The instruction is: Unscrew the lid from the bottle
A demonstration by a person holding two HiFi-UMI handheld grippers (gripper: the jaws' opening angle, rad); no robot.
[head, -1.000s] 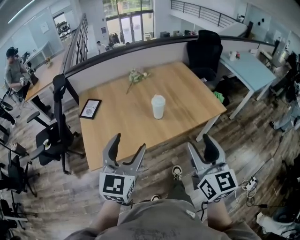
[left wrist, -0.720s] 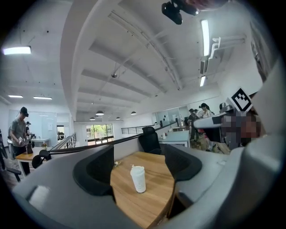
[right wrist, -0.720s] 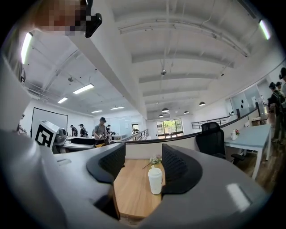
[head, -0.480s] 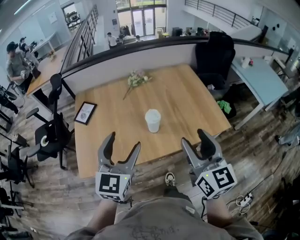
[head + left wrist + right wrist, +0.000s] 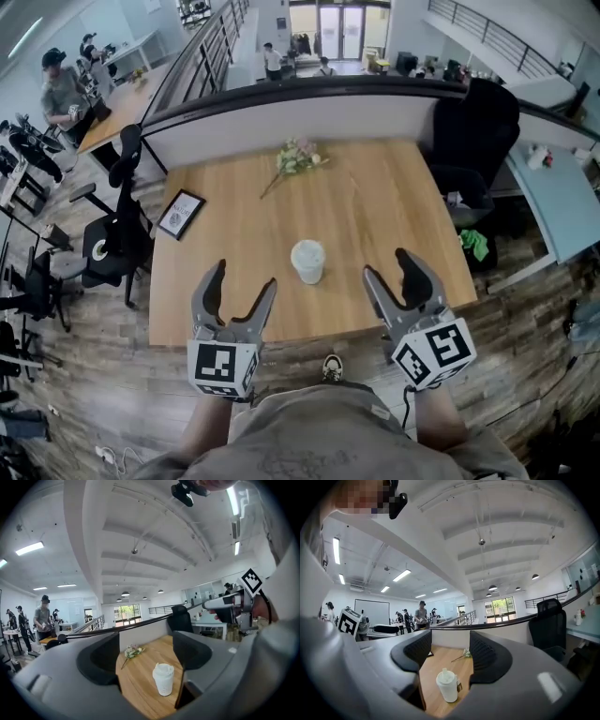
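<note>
A white bottle with a white lid (image 5: 307,261) stands upright on the wooden table (image 5: 375,206), near its front edge. My left gripper (image 5: 237,285) hangs open at the table's front edge, left of the bottle and apart from it. On the bottle's other side my right gripper (image 5: 393,274) is open too, with nothing between its fingers. In the left gripper view the bottle (image 5: 163,678) shows between the jaws, some way ahead. The right gripper view has the bottle (image 5: 447,684) ahead between the jaws as well.
A bunch of flowers (image 5: 294,159) lies at the table's far side and a framed picture (image 5: 180,214) at its left edge. Black office chairs (image 5: 112,246) stand to the left and one (image 5: 473,131) to the right. A low partition wall (image 5: 309,111) runs behind the table.
Both grippers and the head have moved toward the table. The bottle now lies much closer, between the two grippers. The jaws look the same as before.
</note>
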